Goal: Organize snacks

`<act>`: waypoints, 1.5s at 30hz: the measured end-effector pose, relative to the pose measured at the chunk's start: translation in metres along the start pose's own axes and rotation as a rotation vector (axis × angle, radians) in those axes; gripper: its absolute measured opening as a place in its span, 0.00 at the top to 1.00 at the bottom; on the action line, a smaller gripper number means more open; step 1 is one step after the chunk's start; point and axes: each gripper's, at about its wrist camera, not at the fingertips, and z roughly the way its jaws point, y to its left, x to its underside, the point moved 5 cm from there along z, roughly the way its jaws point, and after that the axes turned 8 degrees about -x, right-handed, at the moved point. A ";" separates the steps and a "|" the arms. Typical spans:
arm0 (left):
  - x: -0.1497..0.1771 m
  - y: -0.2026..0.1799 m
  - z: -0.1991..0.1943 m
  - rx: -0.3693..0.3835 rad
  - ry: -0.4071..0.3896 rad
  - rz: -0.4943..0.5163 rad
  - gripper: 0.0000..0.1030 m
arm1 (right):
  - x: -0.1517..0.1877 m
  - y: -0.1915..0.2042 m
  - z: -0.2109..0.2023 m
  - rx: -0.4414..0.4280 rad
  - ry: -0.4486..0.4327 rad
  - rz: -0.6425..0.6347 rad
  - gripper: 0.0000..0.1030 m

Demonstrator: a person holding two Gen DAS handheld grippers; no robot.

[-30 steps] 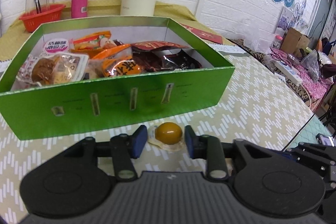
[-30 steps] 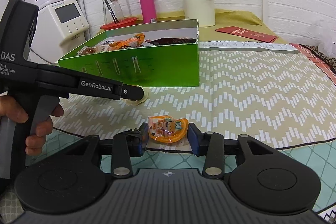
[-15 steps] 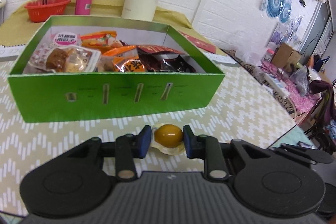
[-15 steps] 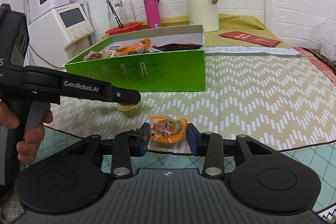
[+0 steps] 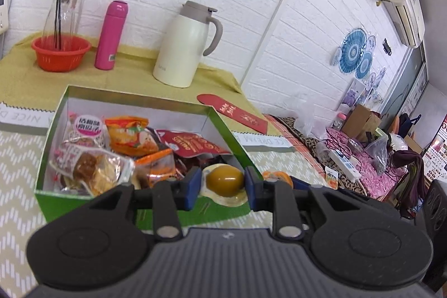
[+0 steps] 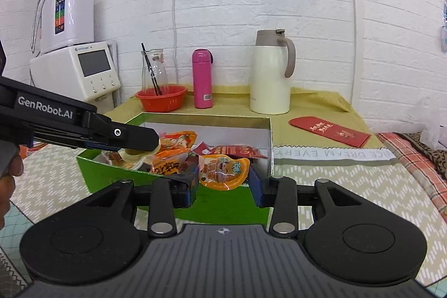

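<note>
My left gripper [image 5: 223, 183] is shut on a brown egg-shaped snack in clear wrap [image 5: 225, 181] and holds it in the air over the near edge of the green snack box [image 5: 232, 141]. It also shows in the right wrist view [image 6: 131, 141] above the box's left side. My right gripper [image 6: 223, 180] is shut on an orange jelly cup [image 6: 223, 171], held above the front wall of the box [image 6: 223, 203]. The box holds several snack packets [image 5: 128, 136].
Behind the box stand a cream thermos jug [image 5: 185, 43], a pink bottle [image 5: 111, 35], a red basket [image 5: 60, 52] with a glass carafe, and a red envelope [image 5: 233, 113]. A white appliance [image 6: 75, 71] stands at the left. Clutter lies on the right side [image 5: 363, 152].
Both grippers have risen from the table with their snacks and moved forward over the green box. Both stay shut on what they hold.
</note>
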 end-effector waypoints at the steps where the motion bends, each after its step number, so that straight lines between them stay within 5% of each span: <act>1: -0.003 -0.001 0.006 0.000 0.005 -0.001 0.74 | -0.002 -0.003 0.006 0.013 0.003 -0.004 0.35; 11: -0.011 0.007 0.057 -0.042 0.061 0.004 0.72 | -0.003 -0.010 0.053 0.007 0.045 -0.038 0.33; 14: -0.008 0.009 0.066 -0.042 0.064 0.017 0.69 | 0.001 -0.012 0.065 -0.001 0.070 -0.055 0.25; 16: -0.007 0.011 0.063 -0.048 0.022 0.009 0.23 | 0.004 -0.010 0.066 -0.003 0.071 -0.090 0.00; 17: -0.008 0.013 0.059 -0.070 -0.022 -0.002 0.17 | 0.005 -0.010 0.064 0.011 0.058 -0.103 0.00; 18: -0.009 0.015 0.055 -0.107 -0.058 -0.002 0.01 | 0.005 -0.008 0.060 0.008 0.035 -0.116 0.00; 34: -0.004 0.014 -0.006 -0.243 -0.099 0.030 0.00 | -0.004 0.003 0.018 0.012 0.010 -0.063 0.00; 41: 0.026 0.005 -0.066 -0.345 -0.175 0.083 0.00 | 0.000 0.020 -0.030 0.013 0.032 -0.059 0.00; 45: 0.054 0.009 -0.078 -0.363 -0.135 0.051 0.00 | 0.017 0.024 -0.050 0.034 0.048 -0.011 0.00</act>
